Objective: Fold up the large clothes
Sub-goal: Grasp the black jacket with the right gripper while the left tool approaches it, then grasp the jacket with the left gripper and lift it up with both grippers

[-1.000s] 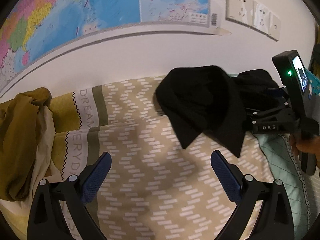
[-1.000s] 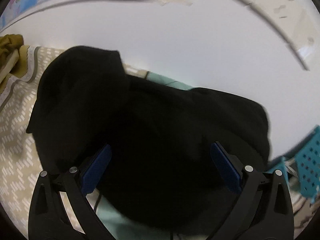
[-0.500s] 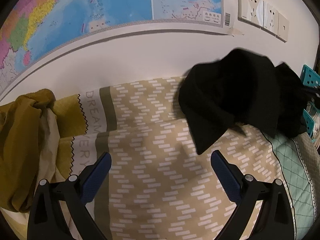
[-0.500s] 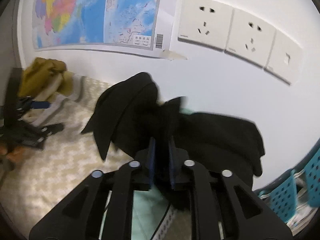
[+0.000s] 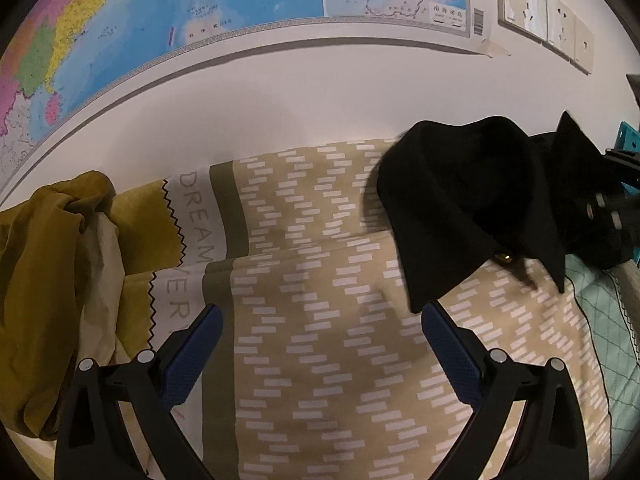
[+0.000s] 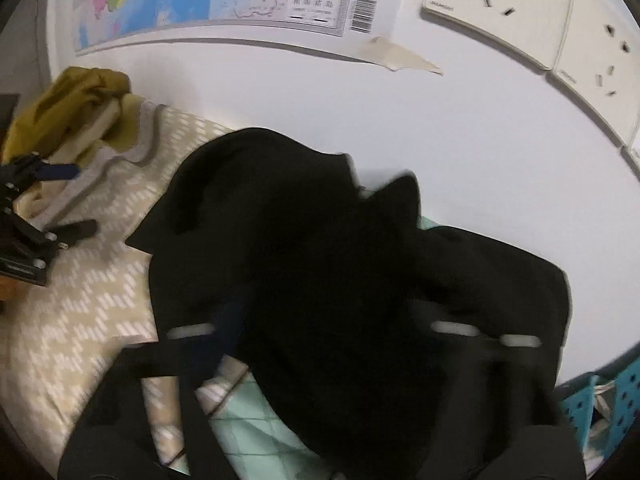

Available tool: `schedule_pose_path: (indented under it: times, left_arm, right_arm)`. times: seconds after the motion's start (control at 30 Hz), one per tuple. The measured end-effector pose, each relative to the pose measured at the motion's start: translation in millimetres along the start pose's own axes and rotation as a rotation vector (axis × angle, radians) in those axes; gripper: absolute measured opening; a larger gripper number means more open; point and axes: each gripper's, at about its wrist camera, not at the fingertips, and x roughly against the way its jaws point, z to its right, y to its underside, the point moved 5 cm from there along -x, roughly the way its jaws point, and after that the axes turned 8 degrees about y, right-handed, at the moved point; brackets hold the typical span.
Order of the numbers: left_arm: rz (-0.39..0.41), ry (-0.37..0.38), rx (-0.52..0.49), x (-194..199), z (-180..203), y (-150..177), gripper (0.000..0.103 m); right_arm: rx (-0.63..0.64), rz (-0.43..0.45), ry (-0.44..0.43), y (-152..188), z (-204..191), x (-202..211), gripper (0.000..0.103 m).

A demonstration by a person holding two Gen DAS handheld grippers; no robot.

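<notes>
A black collared garment (image 5: pixel 472 200) lies bunched at the right of the bed, a small gold button showing under its collar. My left gripper (image 5: pixel 320 356) is open and empty above the beige patterned quilt (image 5: pixel 320 280), left of the garment. In the right wrist view the same garment (image 6: pixel 320 280) fills the middle. My right gripper (image 6: pixel 328 344) is blurred by motion; its fingers stand wide apart around the cloth, the left blue finger (image 6: pixel 228 320) visible. The right gripper's body shows in the left view (image 5: pixel 612 208) against the garment.
A mustard and cream cloth heap (image 5: pixel 44 264) lies at the bed's left. A wall with a map (image 5: pixel 180 8) and sockets (image 5: pixel 540 12) stands close behind. A teal basket (image 6: pixel 600 400) sits at the right. A mint quilt (image 5: pixel 600 312) covers the right side.
My right gripper, shut on the black garment half a second ago, now stands open over it and has come closer. The garment has dropped lower on the bed. My left gripper stays open.
</notes>
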Motion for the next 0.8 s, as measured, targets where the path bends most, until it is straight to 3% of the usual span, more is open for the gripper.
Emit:
schedule_pose_path:
  times: [0.03, 0.07, 0.23, 0.33, 0.43, 0.57, 0.73, 0.77, 0.8]
  left_arm:
    - [0.004, 0.002, -0.002, 0, 0, -1, 0.096]
    - [0.011, 0.006, -0.010, 0, 1, -2, 0.096]
    - [0.056, 0.029, -0.075, -1, 9, -19, 0.096]
    - [0.103, 0.092, -0.144, -2, 30, -37, 0.096]
    - [0.153, 0.183, -0.252, -5, 67, -54, 0.096]
    - [0.202, 0.309, -0.411, -17, 121, -75, 0.096]
    - [0.104, 0.450, -0.378, -66, 140, -95, 0.096]
    - [0.086, 0.474, -0.364, -73, 141, -97, 0.093]
    - [0.057, 0.517, -0.358, -81, 143, -97, 0.077]
  right_arm:
    - [0.005, -0.006, 0.023, -1, 2, 3, 0.014]
    - [0.002, 0.004, 0.045, -2, 7, 10, 0.007]
    - [-0.171, 0.179, 0.043, -14, 53, 93, 0.006]
    - [-0.274, 0.285, 0.085, -16, 93, 150, 0.006]
    - [-0.317, 0.328, 0.112, -13, 115, 178, 0.006]
    - [-0.345, 0.353, 0.101, -12, 115, 188, 0.006]
    - [-0.352, 0.363, 0.088, -8, 117, 196, 0.006]
    - [-0.359, 0.363, 0.082, -6, 118, 197, 0.006]
    - [-0.367, 0.367, 0.086, -3, 121, 197, 0.006]
